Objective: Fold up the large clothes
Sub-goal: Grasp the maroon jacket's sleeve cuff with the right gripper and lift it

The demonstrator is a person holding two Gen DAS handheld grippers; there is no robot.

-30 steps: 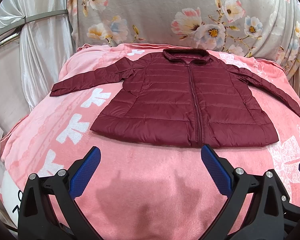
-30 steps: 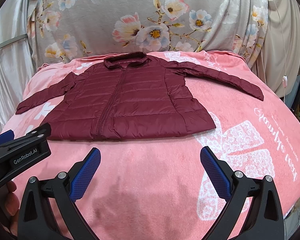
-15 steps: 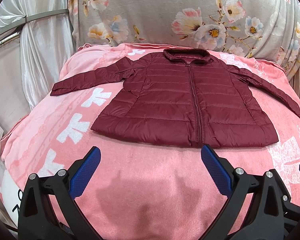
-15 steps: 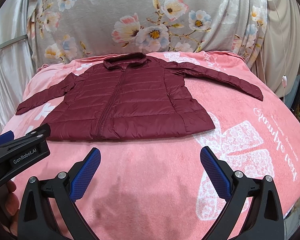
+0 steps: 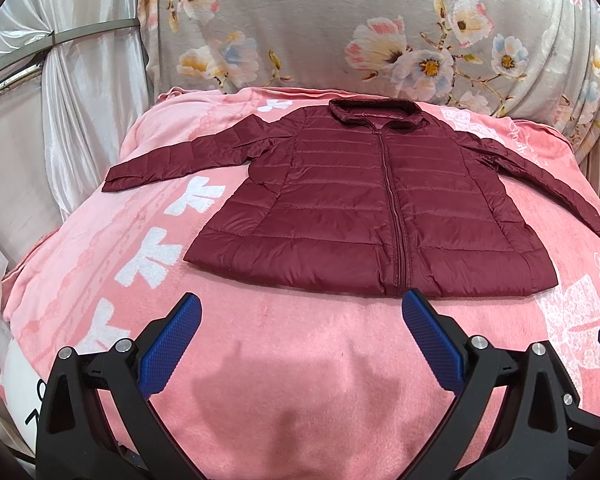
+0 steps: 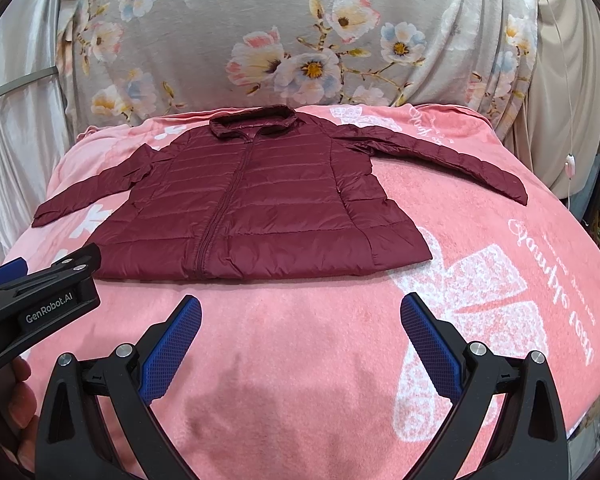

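One maroon puffer jacket (image 5: 380, 208) lies on one pink blanket (image 5: 300, 344), with two sleeves spread out. One floral cloth (image 5: 380, 28) hangs behind. Two grippers show, the left gripper (image 5: 302, 338) and the right gripper (image 6: 300, 338), each with two blue-padded fingers.

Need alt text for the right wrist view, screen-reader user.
A maroon puffer jacket lies flat, zipped, sleeves spread, on a pink blanket in front of a floral drape. The right gripper hovers open near its hem, holding nothing; the left gripper shows at the left edge.
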